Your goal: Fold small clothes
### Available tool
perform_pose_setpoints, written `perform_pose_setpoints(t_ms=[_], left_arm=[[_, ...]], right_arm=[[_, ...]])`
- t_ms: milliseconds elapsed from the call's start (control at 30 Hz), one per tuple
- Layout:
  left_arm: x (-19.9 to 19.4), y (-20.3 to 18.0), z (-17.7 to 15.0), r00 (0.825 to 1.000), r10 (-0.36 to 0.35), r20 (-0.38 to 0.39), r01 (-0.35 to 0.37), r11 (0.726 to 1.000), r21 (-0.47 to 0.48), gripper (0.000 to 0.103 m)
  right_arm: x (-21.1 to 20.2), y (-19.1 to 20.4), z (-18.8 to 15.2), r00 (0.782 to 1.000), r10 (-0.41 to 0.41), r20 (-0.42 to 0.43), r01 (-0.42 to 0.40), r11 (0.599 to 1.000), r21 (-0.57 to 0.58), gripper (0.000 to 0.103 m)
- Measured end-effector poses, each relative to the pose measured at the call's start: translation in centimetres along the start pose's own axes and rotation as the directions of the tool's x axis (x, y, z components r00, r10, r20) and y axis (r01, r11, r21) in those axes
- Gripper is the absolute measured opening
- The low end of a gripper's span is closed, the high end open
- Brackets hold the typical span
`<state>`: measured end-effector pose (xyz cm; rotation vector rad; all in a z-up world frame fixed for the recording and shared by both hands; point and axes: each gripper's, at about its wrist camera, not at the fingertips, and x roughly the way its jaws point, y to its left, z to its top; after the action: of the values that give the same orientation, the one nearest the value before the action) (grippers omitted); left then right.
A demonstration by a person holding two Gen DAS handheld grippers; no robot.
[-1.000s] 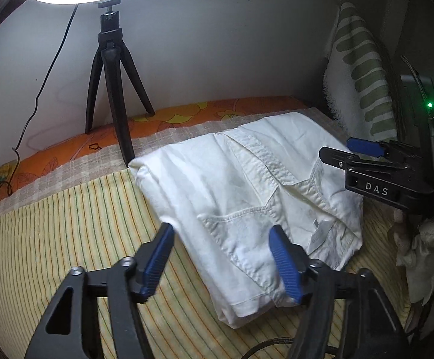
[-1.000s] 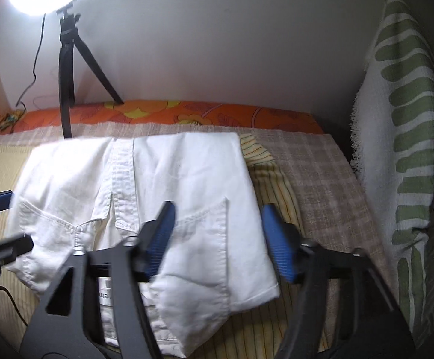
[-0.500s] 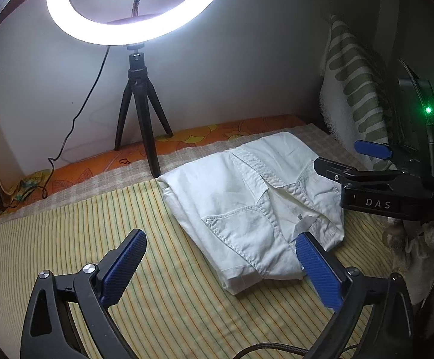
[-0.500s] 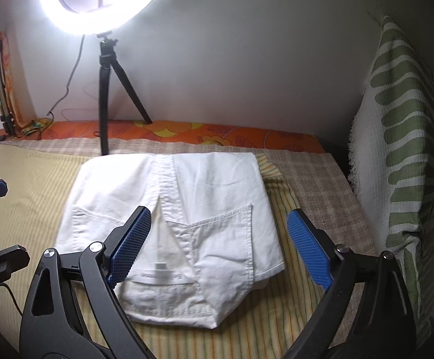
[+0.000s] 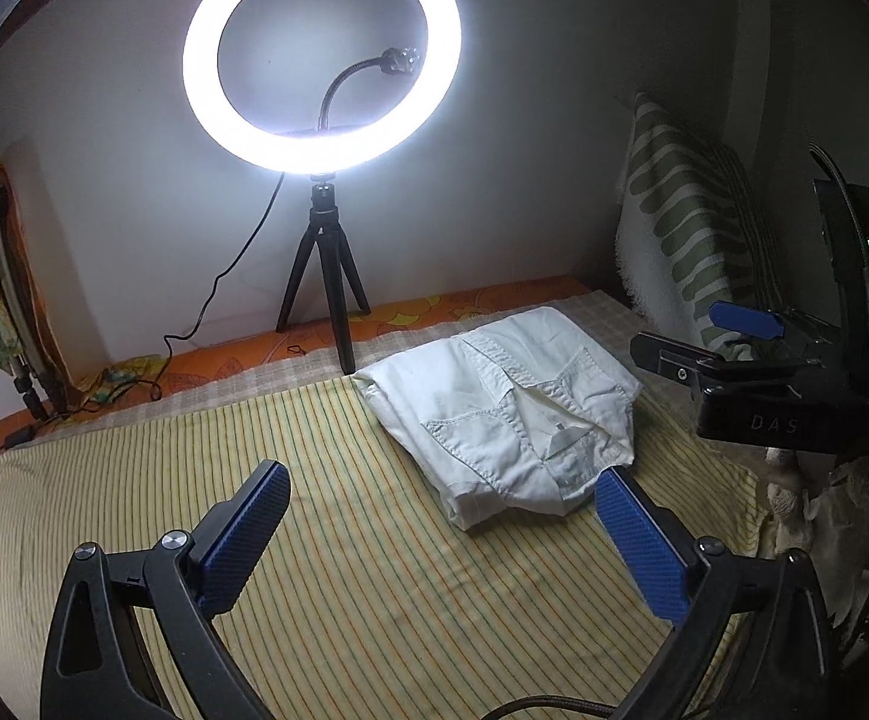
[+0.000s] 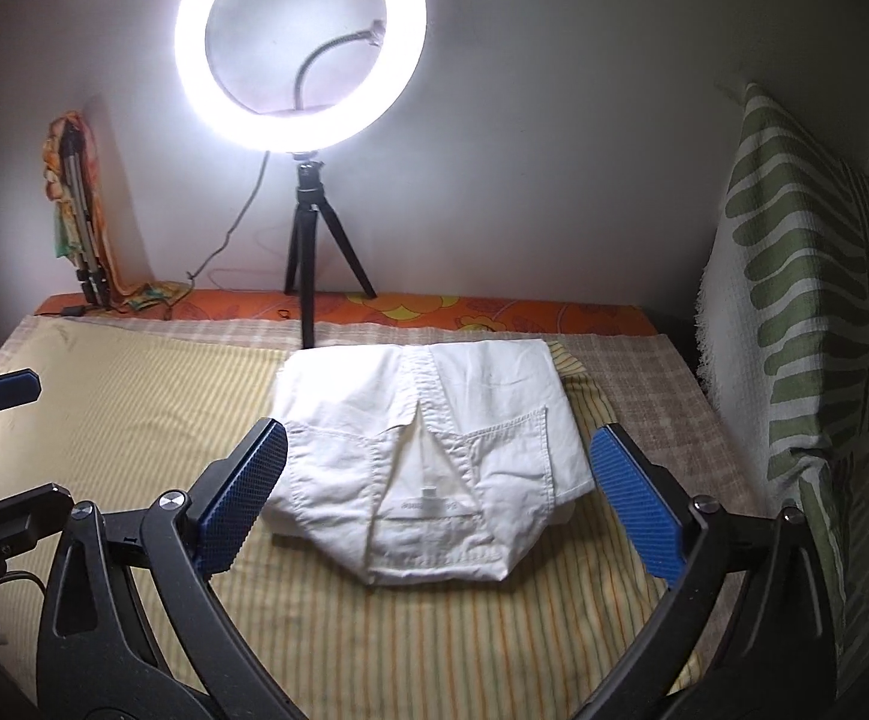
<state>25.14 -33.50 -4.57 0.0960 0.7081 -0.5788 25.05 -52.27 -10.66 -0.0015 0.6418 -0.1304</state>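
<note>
Your left tool (image 5: 434,546) and right tool (image 6: 437,501) both gape wide, gripping nothing. The folded white shorts (image 6: 428,450) lie on the striped bed sheet (image 5: 326,510), near the ring light (image 6: 299,45).

The folded white cotton cloth garment (image 6: 428,450) looks soft and matt on the striped yellow woven cloth sheet (image 6: 134,396).
</note>
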Motion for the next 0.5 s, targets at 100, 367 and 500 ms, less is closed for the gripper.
perform_pose_setpoints(t_ms=[100,367,500], left_arm=[[-2.4,-0.3,-1.0,0.999,0.003,0.032,-0.004,1.0,0.007,0.103],[-7.9,-0.9,-4.0,0.996,-0.018,0.091,0.017,1.0,0.008,0.103],[-9.2,-1.1,-5.8,0.995,-0.002,0.097,0.001,1.0,0.015,0.103]], right_arm=[[-2.1,1.1,-0.9,1.0,0.027,0.015,-0.027,1.0,0.003,0.103],[-6.5,3.7,-4.7,0.997,0.069,0.035,-0.071,0.995,0.067,0.103],[-7.9,4.4,-6.8,0.996,0.082,0.044,-0.085,0.992,0.094,0.103]])
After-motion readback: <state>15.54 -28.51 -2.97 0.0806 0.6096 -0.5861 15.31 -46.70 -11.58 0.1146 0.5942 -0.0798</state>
